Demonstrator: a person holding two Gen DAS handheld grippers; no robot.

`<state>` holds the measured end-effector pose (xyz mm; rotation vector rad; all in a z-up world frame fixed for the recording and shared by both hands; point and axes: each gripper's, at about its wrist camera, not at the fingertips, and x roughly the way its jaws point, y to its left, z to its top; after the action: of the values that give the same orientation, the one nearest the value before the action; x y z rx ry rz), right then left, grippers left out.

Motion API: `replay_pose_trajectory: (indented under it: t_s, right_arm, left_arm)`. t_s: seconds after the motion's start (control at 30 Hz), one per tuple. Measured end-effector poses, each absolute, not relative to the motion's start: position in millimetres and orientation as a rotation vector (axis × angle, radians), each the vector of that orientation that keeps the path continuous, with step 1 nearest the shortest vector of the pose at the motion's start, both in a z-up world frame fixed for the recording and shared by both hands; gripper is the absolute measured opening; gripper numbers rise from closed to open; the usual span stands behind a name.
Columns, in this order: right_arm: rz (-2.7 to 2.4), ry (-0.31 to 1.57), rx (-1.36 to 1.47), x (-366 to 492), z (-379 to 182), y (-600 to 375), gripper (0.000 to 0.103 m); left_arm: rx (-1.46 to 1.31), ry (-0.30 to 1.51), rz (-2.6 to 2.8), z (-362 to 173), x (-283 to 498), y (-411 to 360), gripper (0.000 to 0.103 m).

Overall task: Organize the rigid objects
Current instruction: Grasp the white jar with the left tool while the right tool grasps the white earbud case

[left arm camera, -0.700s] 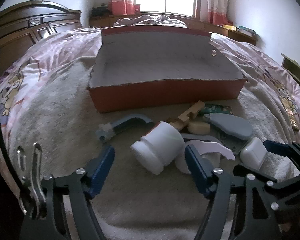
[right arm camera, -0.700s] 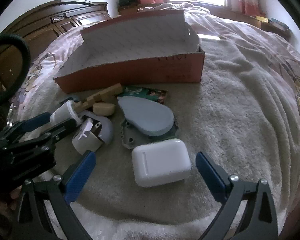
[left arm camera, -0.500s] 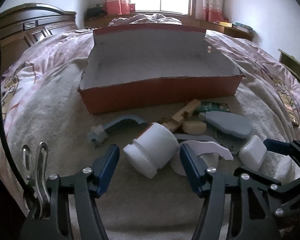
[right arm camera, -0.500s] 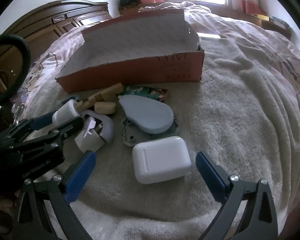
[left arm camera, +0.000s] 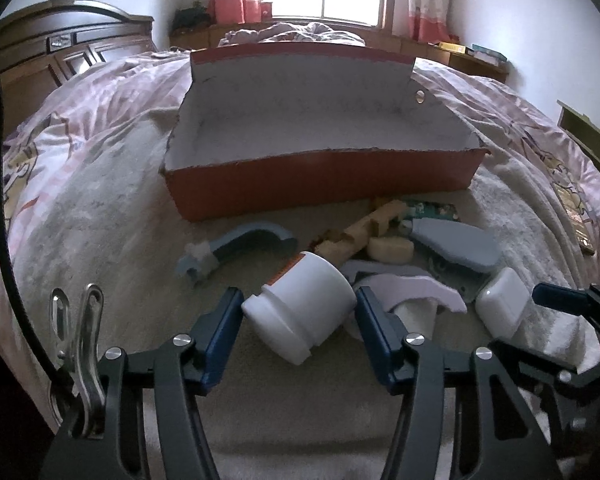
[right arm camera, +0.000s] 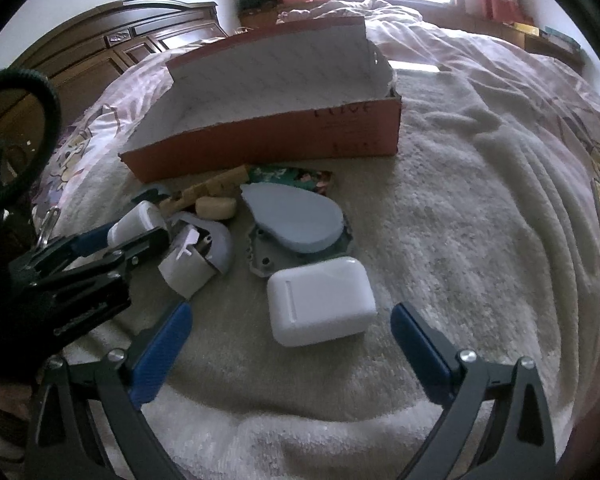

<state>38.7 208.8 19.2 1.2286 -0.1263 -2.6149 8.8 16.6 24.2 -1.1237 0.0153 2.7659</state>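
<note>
Bottle [left arm camera: 300, 306], white and lying on its side on the towel [left arm camera: 112, 224], sits between the blue pads of the left gripper [left arm camera: 296, 320]; the jaws have just been closing and appear to touch both its flanks, though a firm clamp is hard to confirm. Squeezing square across the round body, behind the cap, should keep it from rolling out. Ahead of the tool stands the open red box [left arm camera: 324, 180], empty, the likely drop spot. Right gripper [right arm camera: 290, 332] is spread wide, with the white case [right arm camera: 320, 306] just ahead between its fingers, untouched; centre it before closing.
</note>
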Motion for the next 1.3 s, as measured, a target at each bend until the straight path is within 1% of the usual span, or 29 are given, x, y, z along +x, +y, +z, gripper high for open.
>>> replay_pose_trajectory:
  t_s: [0.17,0.4,0.57,0.67,0.87,0.93,1.3]
  right_arm:
    - [-2.610,-0.134,1.242,39.2,19.3,212.3,0.098]
    - [-2.594,-0.150,1.305,33.9,9.4,217.2,0.089]
    - [-2.609,-0.104,1.308,30.9,7.1,213.0,0.087]
    - [-2.628,-0.071,1.311,28.8,6.0,210.6,0.083]
    - [-2.669,-0.065,1.307,27.9,6.9,211.5,0.068]
    - [-2.679,-0.067,1.305,27.8,7.6,212.0,0.062]
    - [-2.683,-0.089,1.278,29.6,10.7,214.0,0.060]
  left_arm:
    - [-1.141,0.004,2.771,23.6,17.8,7.3,0.058]
    - [-1.151,-0.032,2.774,21.9,19.3,0.3,0.058]
    - [-1.147,-0.017,2.777,20.9,18.9,0.7,0.058]
    - [-1.148,-0.021,2.775,20.8,18.8,0.7,0.058]
    - [-1.147,-0.017,2.777,21.0,18.4,0.6,0.058]
    - [-1.147,-0.013,2.778,20.9,18.0,0.8,0.058]
    - [-1.145,-0.003,2.782,21.4,18.8,2.1,0.058]
